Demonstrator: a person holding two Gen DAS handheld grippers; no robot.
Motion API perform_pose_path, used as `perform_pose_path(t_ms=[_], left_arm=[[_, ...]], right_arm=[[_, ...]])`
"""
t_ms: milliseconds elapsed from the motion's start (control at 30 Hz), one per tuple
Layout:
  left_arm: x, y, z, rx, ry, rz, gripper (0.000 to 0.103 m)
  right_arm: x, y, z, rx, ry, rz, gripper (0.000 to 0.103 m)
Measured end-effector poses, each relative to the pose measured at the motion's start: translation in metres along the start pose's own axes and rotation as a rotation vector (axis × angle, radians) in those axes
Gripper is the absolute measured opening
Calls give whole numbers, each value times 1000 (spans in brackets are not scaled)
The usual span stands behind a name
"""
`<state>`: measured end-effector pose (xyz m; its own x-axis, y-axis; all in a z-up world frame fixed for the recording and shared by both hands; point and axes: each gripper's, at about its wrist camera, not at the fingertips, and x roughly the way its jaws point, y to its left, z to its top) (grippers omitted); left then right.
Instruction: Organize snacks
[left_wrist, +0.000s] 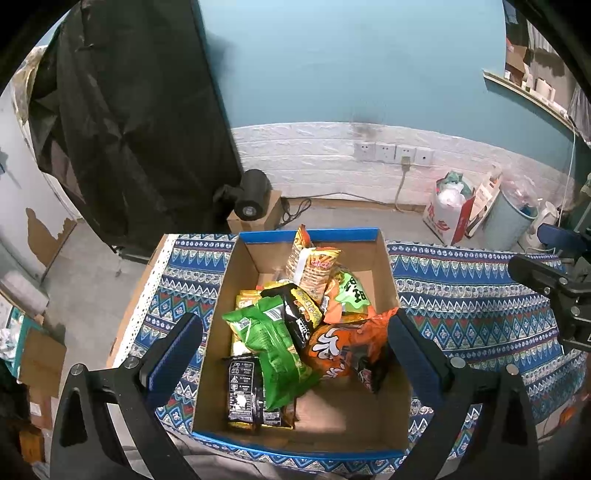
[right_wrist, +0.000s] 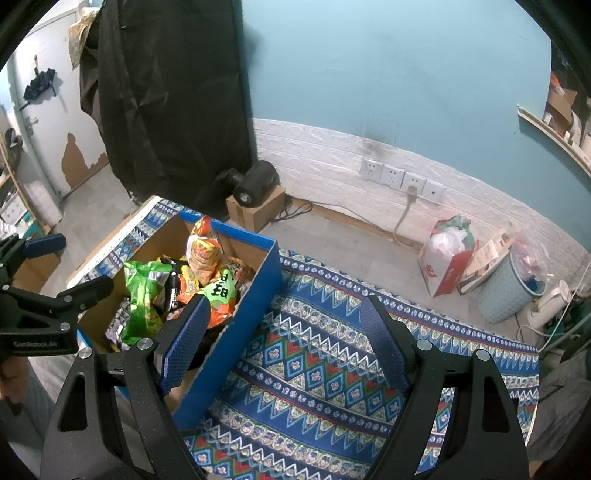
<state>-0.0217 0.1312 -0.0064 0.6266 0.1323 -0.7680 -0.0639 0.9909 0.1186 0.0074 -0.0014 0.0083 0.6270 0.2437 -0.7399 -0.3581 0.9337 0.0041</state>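
Cardboard box (left_wrist: 384, 266): snack bags heaped inside, green bag (left_wrist: 273, 354) foremost, below left gripper (left_wrist: 295, 332), spread wide, empty. Right gripper (right_wrist: 282, 328): wide, empty, over patterned tablecloth (right_wrist: 325, 369).

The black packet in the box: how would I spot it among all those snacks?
Find the cardboard box with blue rims on the patterned cloth. Look in its near left corner, where the black packet lies partly under a big green bag. It is the only packet covered in small white print, while its neighbours are bright green or orange.
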Motion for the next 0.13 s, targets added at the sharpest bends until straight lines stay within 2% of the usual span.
perform_pose_path(t_ms=[133], left_arm=[[0, 1, 0, -6, 4, -1, 101]], right_arm=[[0, 0, 0, 0, 1, 0, 82]])
